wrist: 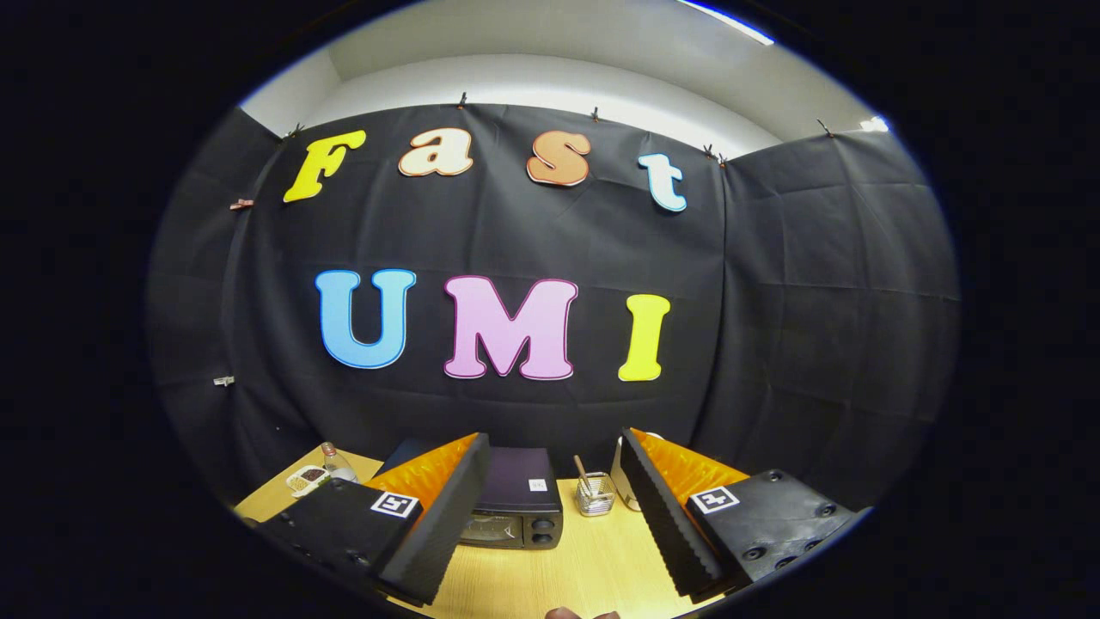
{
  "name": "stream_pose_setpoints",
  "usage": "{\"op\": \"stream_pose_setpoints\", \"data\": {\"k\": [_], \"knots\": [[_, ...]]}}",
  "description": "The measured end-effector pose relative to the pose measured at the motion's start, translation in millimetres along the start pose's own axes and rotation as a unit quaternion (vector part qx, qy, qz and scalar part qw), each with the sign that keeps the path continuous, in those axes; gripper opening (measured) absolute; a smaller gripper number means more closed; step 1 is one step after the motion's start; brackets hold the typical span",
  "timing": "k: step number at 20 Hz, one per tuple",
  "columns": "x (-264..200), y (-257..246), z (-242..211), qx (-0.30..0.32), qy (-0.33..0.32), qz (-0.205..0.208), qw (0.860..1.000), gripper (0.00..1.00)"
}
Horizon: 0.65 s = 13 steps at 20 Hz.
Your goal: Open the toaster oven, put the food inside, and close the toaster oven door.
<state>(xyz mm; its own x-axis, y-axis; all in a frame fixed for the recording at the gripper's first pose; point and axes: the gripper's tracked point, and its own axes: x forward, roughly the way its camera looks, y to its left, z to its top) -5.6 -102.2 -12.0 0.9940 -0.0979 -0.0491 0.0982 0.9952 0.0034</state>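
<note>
So the gripper (550,516) is up above the wooden table (593,576) with its 2 fingers spread wide apart, nothing between them but air. The toaster oven (516,507) sits on the table just ahead of the fingers, over toward the left one, which covers part of it. Its door looks closed, glass front and 2 knobs facing this way. To the right of the oven there's a small wire cup (595,495) with a stick in it, and a white thing just behind the right finger that I can't make out. Beyond the left finger, a clear bottle (333,460) stands next to a little dish (308,478) of something dark.
</note>
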Motion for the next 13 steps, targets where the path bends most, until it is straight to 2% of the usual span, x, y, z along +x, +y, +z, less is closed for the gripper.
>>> {"op": "stream_pose_setpoints", "data": {"k": [13], "knots": [[-5.4, 0.0, 6.1, 0.000, -0.003, -0.008, 1.000, 0.98]]}}
